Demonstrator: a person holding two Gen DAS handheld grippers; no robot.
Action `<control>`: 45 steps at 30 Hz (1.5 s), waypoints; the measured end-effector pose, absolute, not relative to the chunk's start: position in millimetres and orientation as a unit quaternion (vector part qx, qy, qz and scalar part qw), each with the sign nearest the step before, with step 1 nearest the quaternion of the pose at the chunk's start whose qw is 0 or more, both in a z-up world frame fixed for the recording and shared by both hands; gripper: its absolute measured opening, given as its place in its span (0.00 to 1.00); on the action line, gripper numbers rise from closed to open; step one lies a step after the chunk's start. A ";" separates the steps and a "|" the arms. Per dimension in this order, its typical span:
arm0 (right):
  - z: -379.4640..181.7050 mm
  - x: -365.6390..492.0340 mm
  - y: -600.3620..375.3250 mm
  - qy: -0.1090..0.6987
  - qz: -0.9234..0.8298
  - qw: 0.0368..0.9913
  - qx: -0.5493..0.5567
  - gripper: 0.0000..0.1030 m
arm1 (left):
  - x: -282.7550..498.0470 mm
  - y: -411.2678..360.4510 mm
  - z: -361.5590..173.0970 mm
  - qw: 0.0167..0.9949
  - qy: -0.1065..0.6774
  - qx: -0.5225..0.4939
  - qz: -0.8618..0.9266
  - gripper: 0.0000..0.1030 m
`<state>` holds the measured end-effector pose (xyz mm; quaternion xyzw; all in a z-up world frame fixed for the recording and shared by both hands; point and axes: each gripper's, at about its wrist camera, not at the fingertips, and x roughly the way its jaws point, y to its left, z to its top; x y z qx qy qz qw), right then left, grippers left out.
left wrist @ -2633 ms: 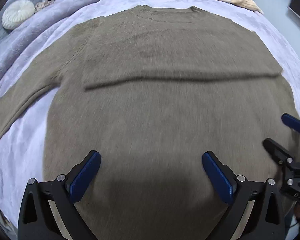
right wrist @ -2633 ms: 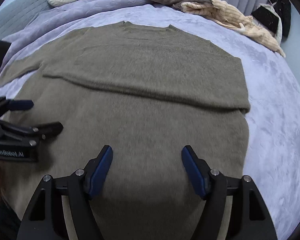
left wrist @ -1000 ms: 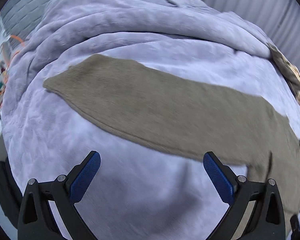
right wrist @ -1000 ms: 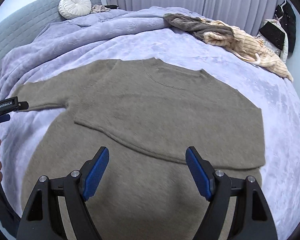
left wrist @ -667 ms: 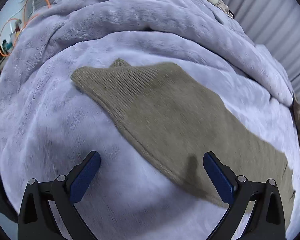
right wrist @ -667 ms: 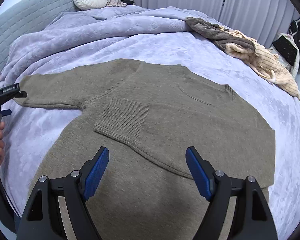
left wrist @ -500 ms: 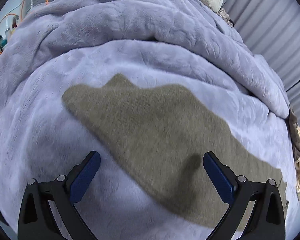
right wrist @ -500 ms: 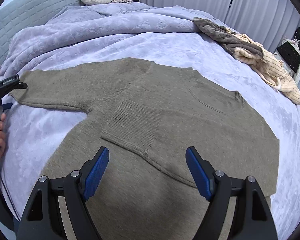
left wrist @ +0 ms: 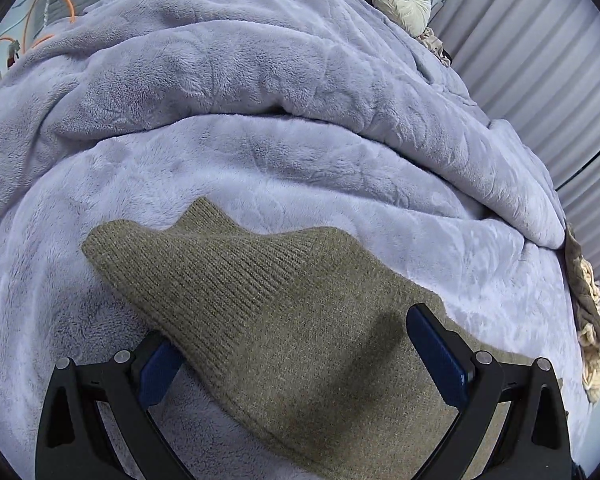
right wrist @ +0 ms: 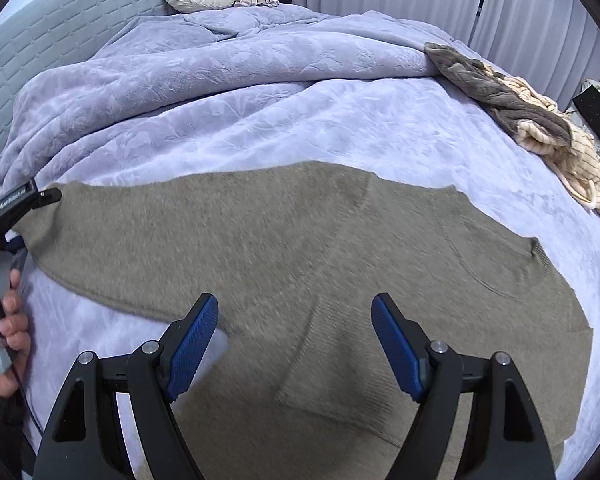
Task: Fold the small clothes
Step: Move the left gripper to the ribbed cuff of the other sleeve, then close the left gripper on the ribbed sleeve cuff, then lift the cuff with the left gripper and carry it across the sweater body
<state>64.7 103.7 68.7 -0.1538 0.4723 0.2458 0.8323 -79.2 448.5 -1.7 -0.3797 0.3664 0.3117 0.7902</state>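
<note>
Two tongs work an olive sweater [right wrist: 340, 264] spread flat on a lilac bed [right wrist: 284, 120]; left tongs [left wrist: 300, 364] have swung away from the body w/ the view now on the outstretched left sleeve [left wrist: 236, 280], prongs spread wide w/ the left prong slipped under the cuff edge, so the sleeve fold looks abt to start. Right tongs [right wrist: 296, 344] hover spread above the chest, holding nothing. Sleeve's long axis runs sideways from the body, cuff pointing out toward the bed's left edge.
</note>
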 end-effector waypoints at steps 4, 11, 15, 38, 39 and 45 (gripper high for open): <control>58.9 72.0 118.7 0.486 0.245 0.826 -0.146 0.79 | -83.0 454.9 -1.0 0.796 0.357 -0.380 0.308 1.00; 48.2 72.5 130.5 0.493 0.241 0.821 -0.155 0.79 | -97.9 468.0 -5.9 0.800 0.329 -0.403 0.298 0.53; 45.4 72.8 131.3 0.498 0.239 0.820 -0.152 0.79 | -103.0 474.3 -9.4 0.802 0.319 -0.417 0.285 0.29; 23.5 76.9 190.7 0.512 0.235 0.805 -0.187 0.79 | -123.7 470.8 18.3 0.820 0.307 -0.390 0.286 0.08; 26.2 73.9 190.3 0.514 0.244 0.803 -0.178 0.79 | -124.9 471.6 16.6 0.820 0.306 -0.396 0.279 0.08; 41.9 62.8 176.4 0.501 0.244 0.814 -0.164 0.79 | -131.5 470.3 18.2 0.829 0.288 -0.405 0.256 0.08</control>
